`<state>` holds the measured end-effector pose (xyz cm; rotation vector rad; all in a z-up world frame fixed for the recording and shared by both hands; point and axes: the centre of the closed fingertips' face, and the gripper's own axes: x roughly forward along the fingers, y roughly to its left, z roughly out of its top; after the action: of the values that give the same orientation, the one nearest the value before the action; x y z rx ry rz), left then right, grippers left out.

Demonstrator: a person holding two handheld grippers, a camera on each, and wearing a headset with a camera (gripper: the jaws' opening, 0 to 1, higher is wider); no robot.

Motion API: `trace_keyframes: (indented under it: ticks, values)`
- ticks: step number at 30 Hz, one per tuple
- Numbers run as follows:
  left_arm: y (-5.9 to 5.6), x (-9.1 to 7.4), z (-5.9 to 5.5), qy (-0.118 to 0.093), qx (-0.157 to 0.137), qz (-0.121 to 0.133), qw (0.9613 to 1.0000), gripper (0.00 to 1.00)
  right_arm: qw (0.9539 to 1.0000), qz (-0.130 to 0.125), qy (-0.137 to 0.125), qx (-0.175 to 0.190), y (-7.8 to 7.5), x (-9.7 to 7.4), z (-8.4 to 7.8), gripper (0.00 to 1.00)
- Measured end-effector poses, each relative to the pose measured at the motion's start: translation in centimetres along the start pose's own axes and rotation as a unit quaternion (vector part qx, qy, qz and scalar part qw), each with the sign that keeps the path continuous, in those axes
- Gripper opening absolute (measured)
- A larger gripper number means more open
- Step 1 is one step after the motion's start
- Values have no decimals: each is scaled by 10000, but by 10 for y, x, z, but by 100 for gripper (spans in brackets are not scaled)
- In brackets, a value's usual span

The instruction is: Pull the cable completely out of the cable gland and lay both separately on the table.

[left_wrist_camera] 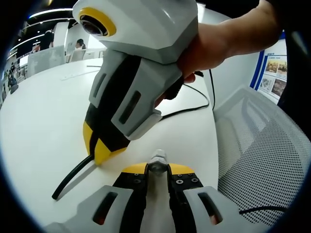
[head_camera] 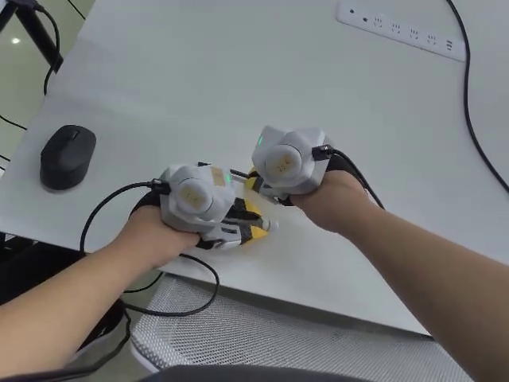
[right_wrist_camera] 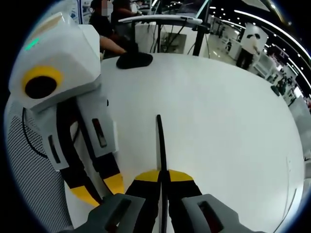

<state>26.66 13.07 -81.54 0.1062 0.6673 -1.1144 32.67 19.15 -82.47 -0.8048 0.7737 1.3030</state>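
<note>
Black, limp cable (right_wrist_camera: 159,141) pinched shut in my right tongs (right_wrist_camera: 163,175), small hard gland (left_wrist_camera: 158,158) clamped in my left tongs (left_wrist_camera: 158,171), both light, probably slippery, so I'd grip close.

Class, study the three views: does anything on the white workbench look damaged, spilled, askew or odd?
Nothing stands out. The left gripper is shut on the small pale grey cable gland, the right gripper on the thin black cable; neither looks damaged, and nothing is spilled.

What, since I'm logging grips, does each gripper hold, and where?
Left gripper pinches the cable gland by its body; right gripper clamps the black cable behind its free end.
</note>
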Motion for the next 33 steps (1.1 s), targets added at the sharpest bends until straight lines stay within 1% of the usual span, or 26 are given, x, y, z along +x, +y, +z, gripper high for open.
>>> trace_keyframes:
  ticks: [5,9,14,18,23,26,29,30,33]
  values:
    - [1,-1,0,20,-11,17,10000,16,10000,-33,12,11,-1,0,0,0]
    - [1,-2,-1,62,-2,8,10000,16,9999,-92,32,38,-3,0,1,4]
    - [1,-3,1,34,-20,19,10000,16,9998,-169,25,119,-5,-4,0,9]
    - [1,-3,1,63,-6,26,10000,18,9994,-288,-72,170,-11,-12,4,14]
    - [0,-6,4,41,1,67,10000,20,9978,-392,-269,470,-18,-27,9,18]
    - [1,-9,7,37,18,104,9999,21,9971,-439,-325,533,-20,-37,8,21]
    - [1,-13,11,-24,-28,168,9999,22,9949,-454,-478,764,-22,-49,8,25]
    - [2,-14,11,-24,-31,196,9998,24,9946,-462,-499,786,-23,-52,8,26]
    - [3,-17,13,-22,-34,269,9996,27,9913,-472,-703,1012,-23,-66,7,29]
